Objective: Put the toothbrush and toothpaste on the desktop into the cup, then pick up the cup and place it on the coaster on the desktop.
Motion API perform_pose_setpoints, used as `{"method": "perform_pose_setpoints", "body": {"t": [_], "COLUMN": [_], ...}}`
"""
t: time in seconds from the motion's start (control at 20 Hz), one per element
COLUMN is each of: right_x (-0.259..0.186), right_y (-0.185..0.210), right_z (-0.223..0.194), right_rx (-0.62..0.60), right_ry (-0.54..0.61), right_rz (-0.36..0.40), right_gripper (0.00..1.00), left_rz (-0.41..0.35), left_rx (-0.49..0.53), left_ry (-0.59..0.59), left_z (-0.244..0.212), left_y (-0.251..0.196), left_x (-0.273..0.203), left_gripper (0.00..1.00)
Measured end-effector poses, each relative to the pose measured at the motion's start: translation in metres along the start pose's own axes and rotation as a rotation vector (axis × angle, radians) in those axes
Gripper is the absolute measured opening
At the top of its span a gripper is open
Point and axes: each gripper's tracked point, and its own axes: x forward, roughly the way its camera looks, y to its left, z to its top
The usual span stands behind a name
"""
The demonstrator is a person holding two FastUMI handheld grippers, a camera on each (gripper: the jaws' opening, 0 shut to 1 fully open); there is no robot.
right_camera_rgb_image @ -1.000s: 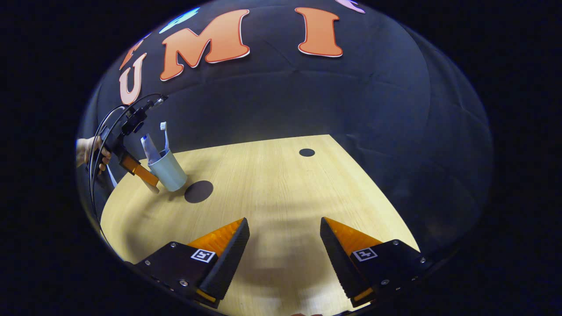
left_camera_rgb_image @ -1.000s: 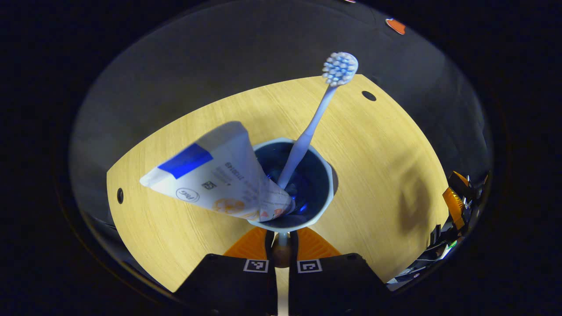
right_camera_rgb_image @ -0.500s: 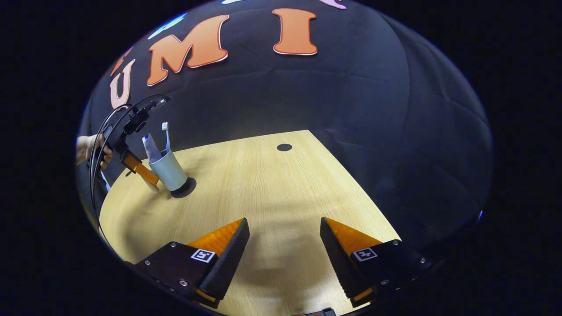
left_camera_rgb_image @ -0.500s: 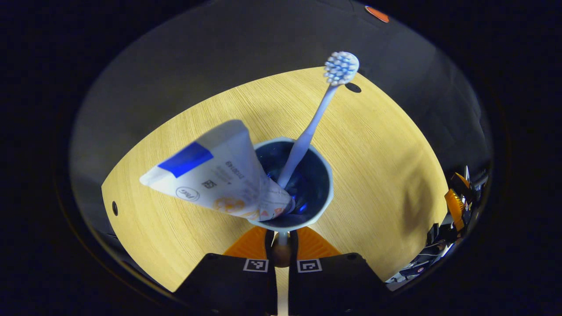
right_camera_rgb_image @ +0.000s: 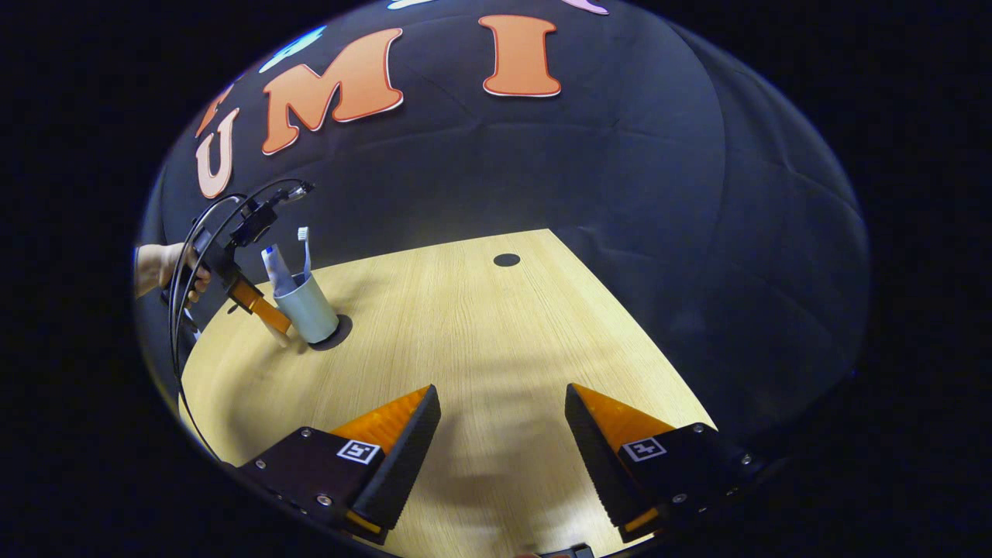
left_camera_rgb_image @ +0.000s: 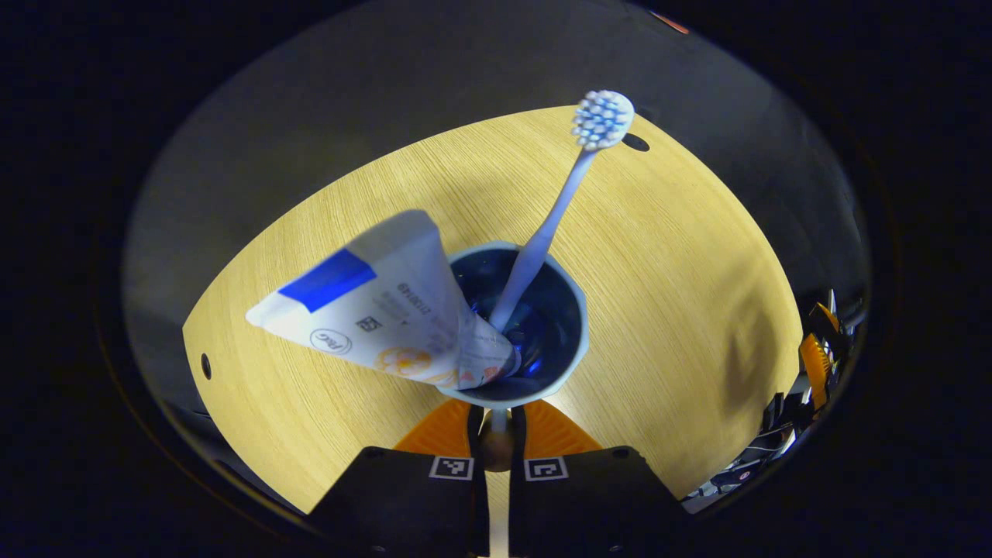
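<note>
- In the left gripper view, the left gripper [left_camera_rgb_image: 497,422] has its fingers drawn close together on the near rim of the cup [left_camera_rgb_image: 570,364], the wall pinched between them.
- The cup sits directly ahead of those fingers, its mouth facing the camera.
- The toothpaste [left_camera_rgb_image: 372,310] leans out of the cup to the left, its flat end uppermost.
- The toothbrush [left_camera_rgb_image: 554,221] stands in the cup, slanting up to the right, bristle head at the top.
- In the right gripper view, the right gripper [right_camera_rgb_image: 502,418] hangs over the bare bench [right_camera_rgb_image: 496,341] with its fingers spread wide, holding nothing.
- Farther off at the left, the cup rests on the dark round coaster [right_camera_rgb_image: 339,333], tilted slightly, with a hand [right_camera_rgb_image: 167,267] holding the left gripper against it.
</note>
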Motion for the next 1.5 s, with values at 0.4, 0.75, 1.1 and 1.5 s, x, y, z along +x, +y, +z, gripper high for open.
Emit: {"method": "perform_pose_setpoints", "body": {"t": [0.4, 0.75, 1.1, 1.5], "right_x": [-0.001, 0.0, -0.001, -0.009], "right_y": [0.002, 0.004, 0.022, 0.099], "right_z": [-0.006, -0.004, 0.008, 0.061], "right_rx": [-0.004, -0.005, -0.028, -0.127], "right_ry": [0.014, 0.013, 0.001, -0.084], "right_rz": [0.003, 0.006, 0.025, 0.152], "right_gripper": [0.98, 0.98, 0.98, 0.98], "left_rz": [0.027, 0.018, 0.008, 0.15], "left_rx": [0.052, 0.023, -0.052, -0.184], "left_ry": [0.019, 0.001, -0.046, -0.316], "left_z": [0.003, 0.005, 0.013, 0.052], "left_y": [-0.009, -0.019, -0.042, -0.035], "left_x": [-0.002, -0.009, -0.02, -0.088], "left_gripper": [0.13, 0.3, 0.98, 0.98]}}
